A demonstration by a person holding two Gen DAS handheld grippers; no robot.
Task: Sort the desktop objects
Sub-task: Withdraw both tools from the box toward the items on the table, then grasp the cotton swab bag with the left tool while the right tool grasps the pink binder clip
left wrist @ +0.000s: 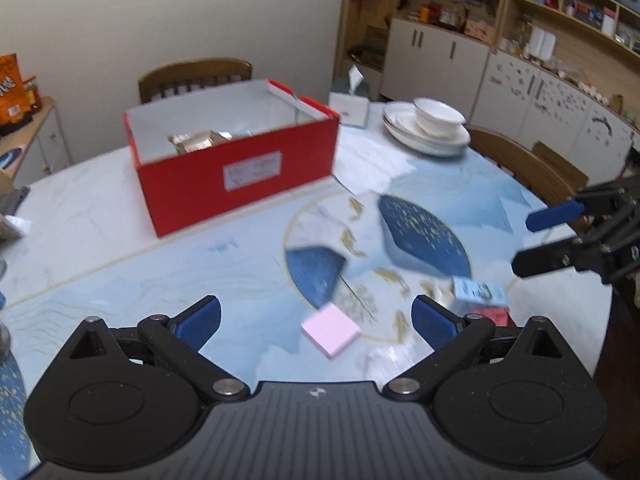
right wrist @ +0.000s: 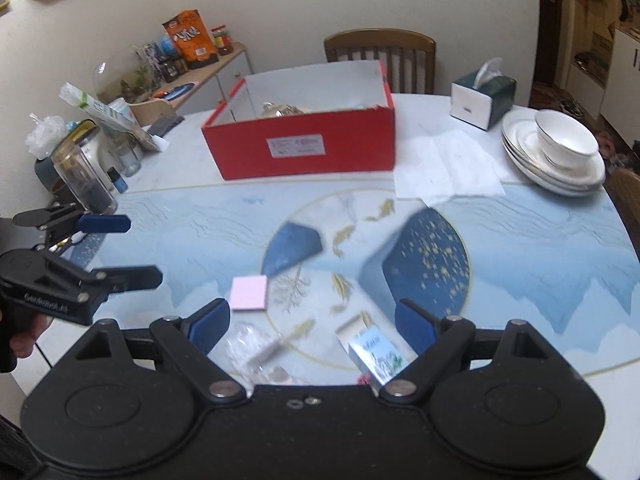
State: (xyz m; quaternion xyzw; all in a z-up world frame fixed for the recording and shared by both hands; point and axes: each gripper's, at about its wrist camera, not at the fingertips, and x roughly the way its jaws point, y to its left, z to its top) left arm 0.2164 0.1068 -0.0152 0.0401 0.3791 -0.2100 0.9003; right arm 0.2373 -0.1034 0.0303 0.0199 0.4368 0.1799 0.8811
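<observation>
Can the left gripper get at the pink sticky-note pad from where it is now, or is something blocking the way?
Probably yes. The left gripper is open and empty, and the pink sticky-note pad lies flat on the table just ahead, between its fingers' lines. Nothing stands between them; the small blue box lies off to the side.

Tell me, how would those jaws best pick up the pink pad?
Probably from above, closing across two opposite straight edges of the pink pad. It lies flat on the table as a thin square, so only its sides offer a grip. The open left gripper is nearest.
</observation>
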